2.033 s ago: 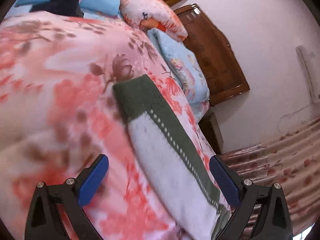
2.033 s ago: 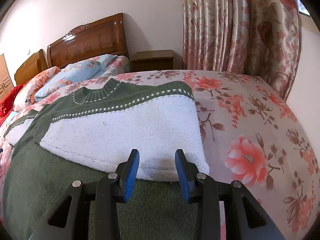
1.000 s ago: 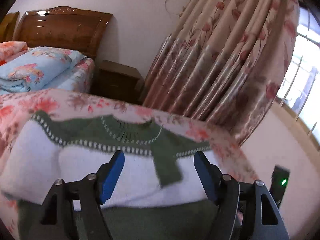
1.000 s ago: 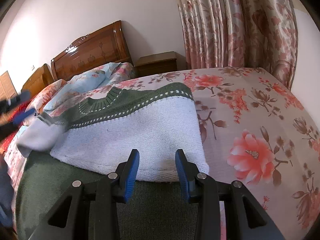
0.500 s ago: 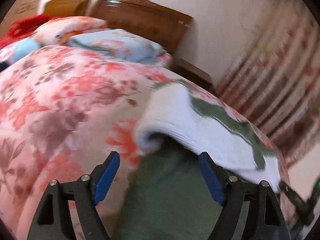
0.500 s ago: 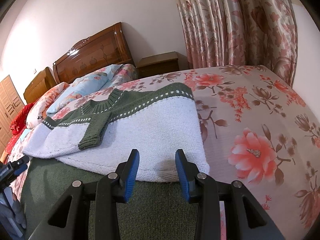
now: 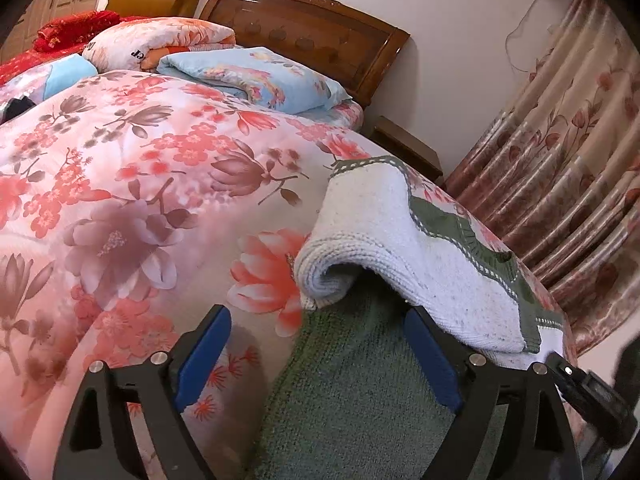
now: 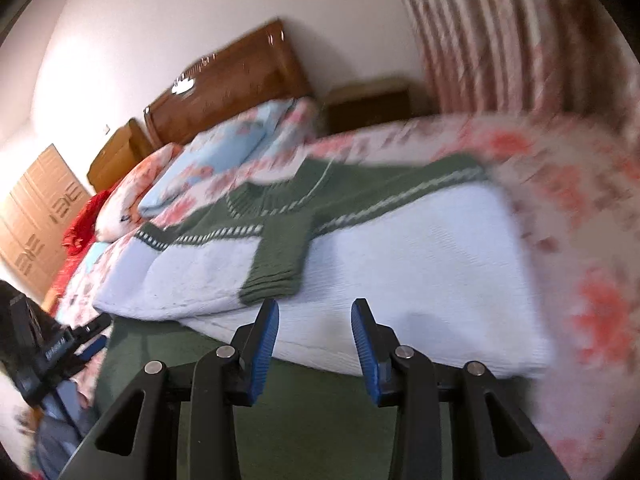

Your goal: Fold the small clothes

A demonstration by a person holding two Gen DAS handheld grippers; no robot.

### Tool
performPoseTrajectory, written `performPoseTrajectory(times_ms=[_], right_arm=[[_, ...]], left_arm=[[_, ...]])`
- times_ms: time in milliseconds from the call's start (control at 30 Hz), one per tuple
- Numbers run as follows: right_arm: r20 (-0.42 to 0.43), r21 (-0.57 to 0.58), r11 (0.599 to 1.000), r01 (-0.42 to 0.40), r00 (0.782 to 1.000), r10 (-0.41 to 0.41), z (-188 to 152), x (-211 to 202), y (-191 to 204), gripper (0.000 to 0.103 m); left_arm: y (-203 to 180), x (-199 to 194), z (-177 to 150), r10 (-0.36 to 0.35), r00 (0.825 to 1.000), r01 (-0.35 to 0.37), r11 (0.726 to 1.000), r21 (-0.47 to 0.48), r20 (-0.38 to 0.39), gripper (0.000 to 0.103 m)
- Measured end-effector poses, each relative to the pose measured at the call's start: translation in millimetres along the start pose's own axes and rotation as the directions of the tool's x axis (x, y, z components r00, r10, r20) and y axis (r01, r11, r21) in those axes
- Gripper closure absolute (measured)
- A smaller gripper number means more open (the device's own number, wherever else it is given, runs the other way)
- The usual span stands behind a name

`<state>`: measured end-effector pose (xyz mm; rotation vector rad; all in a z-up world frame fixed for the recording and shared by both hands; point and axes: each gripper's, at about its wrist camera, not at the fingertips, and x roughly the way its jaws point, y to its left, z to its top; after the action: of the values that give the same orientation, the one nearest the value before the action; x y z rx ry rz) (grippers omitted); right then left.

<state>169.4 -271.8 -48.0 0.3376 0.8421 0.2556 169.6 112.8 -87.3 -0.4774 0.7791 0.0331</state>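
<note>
- The green-and-white knit sweater (image 8: 400, 264) lies part-folded on the floral bedspread (image 7: 120, 184), its sleeve (image 8: 276, 256) crossed over the front.
- The left gripper (image 7: 320, 360) gapes wide and empty; the right gripper (image 8: 314, 344) is partly open, gripping nothing.
- Risk: pinching only the top layer could drag the fold undone.
- Only the left view shows the rolled, gaping side edge (image 7: 324, 276).

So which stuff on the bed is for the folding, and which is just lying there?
For the folding:
- green and white sweater
- left gripper
- right gripper

Just lying there:
- flowery bedspread
- blue pillow
- red blanket
- curtain
</note>
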Motion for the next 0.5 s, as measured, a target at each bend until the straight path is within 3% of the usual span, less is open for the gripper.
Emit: performPoseTrajectory(times_ms=[267,333,400,500], right_arm=[[-0.02,-0.048,0.998,-0.038,0.999,0.037,9.6,44.2,28.7,0.063],[-0.006,-0.061,0.997,-0.051,0.999,0.051,7.3,46.8,30.3,0.083],[0.011,-0.05,0.994,-0.096,0.995,0.096,5.3,45.8,27.2,0.091],[0.076,-0.063,0.991,-0.121,0.989,0.126,3.2,36.2,28.7,0.092]], left_arm=[[-8.9,1.2,-1.4,0.015,1.0,-0.015,0.999,0.051,0.003,0.0],[-8.9,1.0,-1.6,0.016,1.0,-0.017,0.998,0.053,0.006,0.0],[-8.1,0.3,-1.4,0.017,1.0,-0.017,0.999,0.049,0.01,0.0],[-7.7,0.0,-1.4,0.015,1.0,-0.016,0.999,0.048,0.014,0.0]])
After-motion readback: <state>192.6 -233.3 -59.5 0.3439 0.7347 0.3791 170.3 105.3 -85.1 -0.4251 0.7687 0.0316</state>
